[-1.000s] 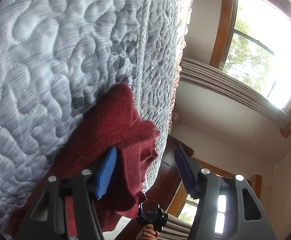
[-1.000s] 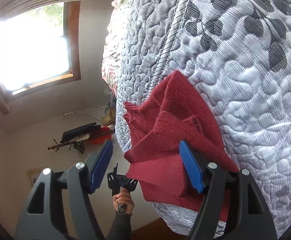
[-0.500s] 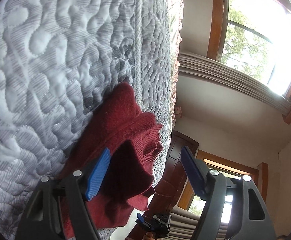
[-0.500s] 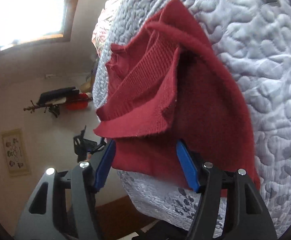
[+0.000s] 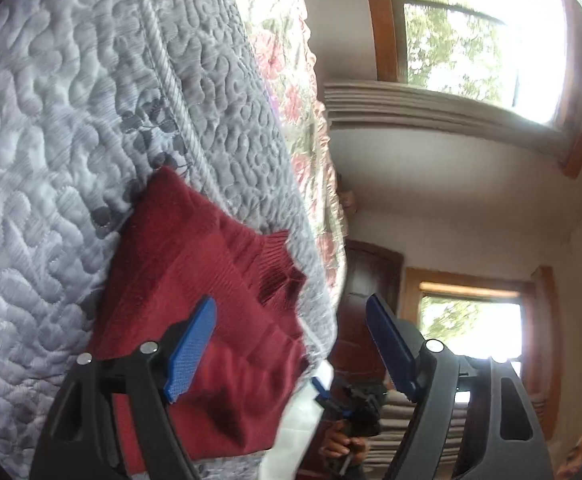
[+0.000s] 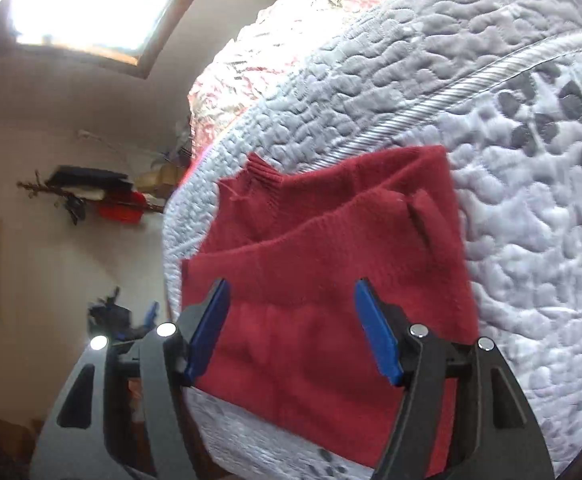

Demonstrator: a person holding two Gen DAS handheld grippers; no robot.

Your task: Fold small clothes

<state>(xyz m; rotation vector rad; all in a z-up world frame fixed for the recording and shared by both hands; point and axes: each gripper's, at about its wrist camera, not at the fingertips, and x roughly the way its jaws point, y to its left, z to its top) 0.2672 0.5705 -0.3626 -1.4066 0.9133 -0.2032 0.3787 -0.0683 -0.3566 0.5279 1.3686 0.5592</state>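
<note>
A red knit garment (image 6: pixel 331 280) is laid on a quilted mattress (image 6: pixel 531 240), close to the mattress edge, and it is seen already doubled over: in the right wrist view one layer is draped across the other, with a ribbed hem or collar (image 6: pixel 263 176) poking out on the far left side, toward the piped seam (image 6: pixel 431 108). The fold is judged to be partly done, with a further fold or a smoothing pass still owed. Both grippers are held just above the cloth with nothing between their blue pads. The right gripper (image 6: pixel 293 328) is poised over the near half of the garment with its jaws spread wide; the left gripper (image 5: pixel 291 348) is likewise released, one pad (image 5: pixel 189 350) set over the red knit and the other (image 5: pixel 389 346) out past the mattress edge, over open room. For the next move, a free edge or corner would have to be pinched, probably the near layer, and carried across without the stack being dragged. Care is called for at the edge: the garment is placed very near the drop, so a pull toward that side could slide it off. Ample bare mattress is left on the other side, and the fold is better worked that way. A floral bedcover (image 5: pixel 291 60) is bunched at the far end, well apart from the garment.
</note>
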